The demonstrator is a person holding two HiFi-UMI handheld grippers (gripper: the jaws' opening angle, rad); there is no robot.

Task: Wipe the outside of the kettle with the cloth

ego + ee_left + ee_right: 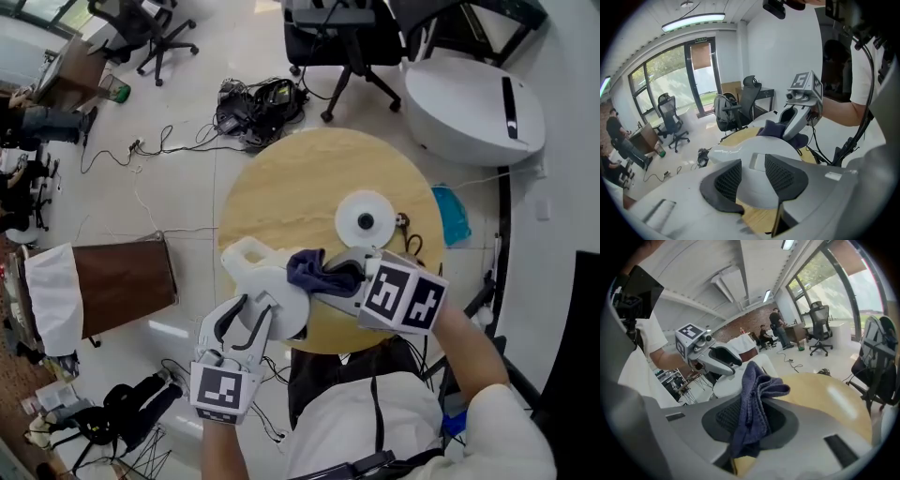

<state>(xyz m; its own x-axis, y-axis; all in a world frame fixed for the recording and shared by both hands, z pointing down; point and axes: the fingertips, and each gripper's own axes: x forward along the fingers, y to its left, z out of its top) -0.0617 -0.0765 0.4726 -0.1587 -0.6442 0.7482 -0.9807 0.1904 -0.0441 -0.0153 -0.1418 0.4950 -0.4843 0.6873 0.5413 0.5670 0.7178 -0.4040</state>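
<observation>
- The left tool (251, 314) has its jaws partly apart and clamped on the white kettle (272, 281). In the left gripper view the two dark pads sit on either side of the kettle's handle (757, 161) and press against it.
- The kettle's rounded body extends away from the left tool's tips, over the near edge of the round wooden table (281, 187).
- The right tool (330, 279) has its jaws closed on the dark blue cloth (309, 267). In the right gripper view the cloth (757, 394) is pinched between the pads, bunching above them and trailing below.
- The cloth sits at the right tool's tips, over the far side of the kettle from the left tool. I cannot tell whether it touches the kettle.
- The two tools point toward each other, with the kettle and cloth between them.
- Beyond the right tool's tips, farther across the table, lies the round white kettle base (366, 222), apart from the kettle.
</observation>
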